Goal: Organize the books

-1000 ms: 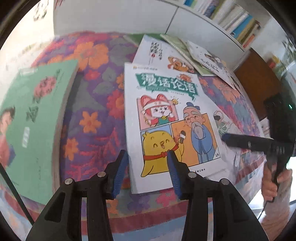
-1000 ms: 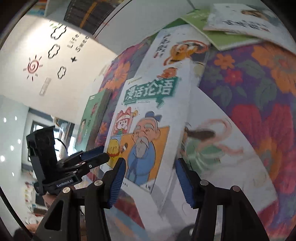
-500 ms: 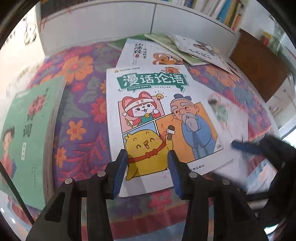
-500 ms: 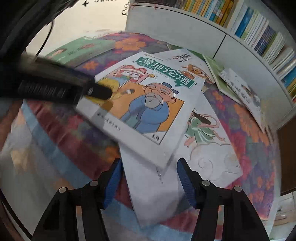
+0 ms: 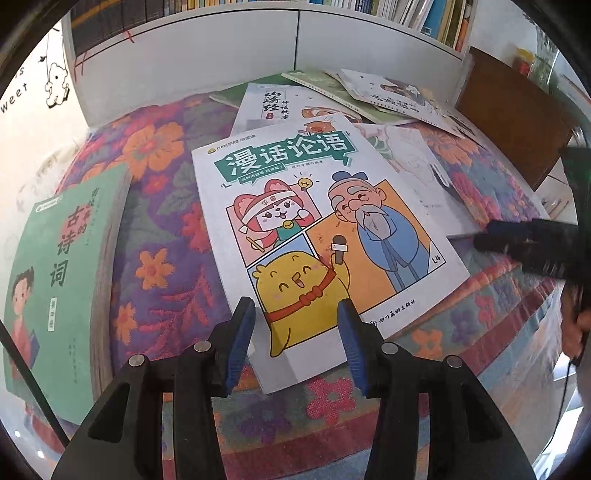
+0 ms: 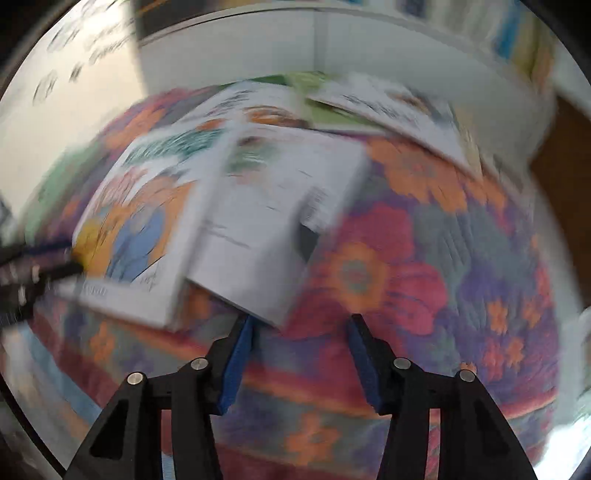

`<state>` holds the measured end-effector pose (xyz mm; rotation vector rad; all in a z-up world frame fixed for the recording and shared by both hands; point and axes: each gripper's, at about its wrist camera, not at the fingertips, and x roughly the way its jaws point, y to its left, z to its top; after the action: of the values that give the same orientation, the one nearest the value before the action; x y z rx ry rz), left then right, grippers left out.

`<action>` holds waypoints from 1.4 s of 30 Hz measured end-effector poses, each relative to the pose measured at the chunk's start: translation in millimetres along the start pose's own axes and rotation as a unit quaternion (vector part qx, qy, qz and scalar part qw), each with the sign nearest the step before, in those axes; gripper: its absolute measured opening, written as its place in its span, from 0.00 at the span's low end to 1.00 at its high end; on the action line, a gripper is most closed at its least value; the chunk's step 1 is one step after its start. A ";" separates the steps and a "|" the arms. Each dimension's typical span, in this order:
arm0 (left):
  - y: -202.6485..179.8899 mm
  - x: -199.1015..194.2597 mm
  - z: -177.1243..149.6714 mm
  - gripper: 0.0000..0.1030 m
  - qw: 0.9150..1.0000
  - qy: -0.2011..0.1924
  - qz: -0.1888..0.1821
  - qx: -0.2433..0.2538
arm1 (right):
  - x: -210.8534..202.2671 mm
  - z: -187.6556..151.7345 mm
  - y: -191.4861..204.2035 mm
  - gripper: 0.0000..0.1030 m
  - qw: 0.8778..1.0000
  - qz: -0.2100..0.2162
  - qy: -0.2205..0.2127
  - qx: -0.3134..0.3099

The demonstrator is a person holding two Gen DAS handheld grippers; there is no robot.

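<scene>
A white cartoon book (image 5: 317,229) lies on the floral cloth (image 5: 162,266), partly over a pale white book (image 5: 417,166). My left gripper (image 5: 295,314) is open and empty, its fingers over the cartoon book's near edge. A green book (image 5: 55,280) lies at the left. In the blurred right wrist view the cartoon book (image 6: 140,229) and the white book (image 6: 273,221) overlap. My right gripper (image 6: 301,328) is open and empty just before the white book's near corner. It shows at the right of the left wrist view (image 5: 480,238).
More thin books (image 5: 369,92) lie fanned at the back of the cloth, below a white bookshelf (image 5: 295,33) full of books. A brown wooden cabinet (image 5: 513,122) stands at the back right. The cloth's near edge drops off in front of both grippers.
The right gripper has swung fast from the cartoon book's side round to the white book's near corner. The left gripper has shifted and turned slightly over the cartoon book's near edge.
</scene>
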<state>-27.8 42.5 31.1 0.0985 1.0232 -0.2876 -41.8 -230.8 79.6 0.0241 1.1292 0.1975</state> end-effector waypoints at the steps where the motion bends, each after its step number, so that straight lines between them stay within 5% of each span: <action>1: -0.9 -0.1 -0.3 0.44 1.000 -0.002 0.002 0.002 | -0.6 3.0 -4.2 0.46 1.000 0.013 0.002 0.007; 8: 0.0 -0.8 -0.6 0.44 1.000 -0.007 -0.002 0.001 | 24.3 42.8 -41.5 0.54 0.980 0.167 0.006 0.108; 17: -1.1 -1.6 -1.3 0.44 1.000 -0.007 -0.006 -0.001 | 64.6 89.1 -64.1 0.53 0.944 0.267 0.011 0.193; 19: -1.5 -1.4 -0.9 0.44 1.000 -0.006 -0.005 -0.001 | 69.5 89.0 -70.6 0.43 0.936 0.279 0.013 0.215; 22: -1.6 -0.5 -0.2 0.45 1.000 -0.006 -0.004 -0.002 | 79.6 79.6 -85.5 0.16 0.916 0.305 0.020 0.259; 24: -2.1 0.7 1.5 0.46 1.000 -0.004 -0.001 -0.005 | 84.5 68.7 -93.5 0.12 0.889 0.351 0.025 0.294; 25: -2.2 1.3 2.0 0.47 1.000 -0.004 0.000 -0.006 | 81.3 65.0 -92.6 0.11 0.884 0.359 0.027 0.297; 30: -2.1 2.5 3.3 0.52 1.000 -0.005 0.011 -0.015 | 50.7 39.6 -77.4 0.08 0.897 0.335 0.017 0.288; 32: 0.8 4.7 3.3 0.65 0.999 -0.003 0.024 -0.024 | 36.6 22.9 -72.7 0.07 0.899 0.328 0.007 0.291; 34: 16.4 10.5 2.2 0.66 0.998 0.009 -0.013 -0.065 | 25.2 11.9 -75.7 0.05 0.903 0.314 -0.007 0.292; 37: 24.8 8.1 0.4 0.58 0.996 0.015 -0.030 -0.087 | -3.8 -13.6 -100.5 0.00 0.895 0.314 -0.050 0.312; 39: 24.3 3.8 -1.5 0.53 0.994 0.018 -0.040 -0.101 | -20.6 -24.3 -107.8 0.01 0.903 0.302 -0.062 0.299; 42: 18.6 0.2 -3.2 0.53 0.994 0.009 -0.025 -0.104 | -11.4 -25.0 -102.9 0.02 0.907 0.308 -0.039 0.286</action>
<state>-25.1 60.9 28.3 -0.1123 1.0694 -0.2248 -54.1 -335.8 66.8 0.9139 1.0368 0.4151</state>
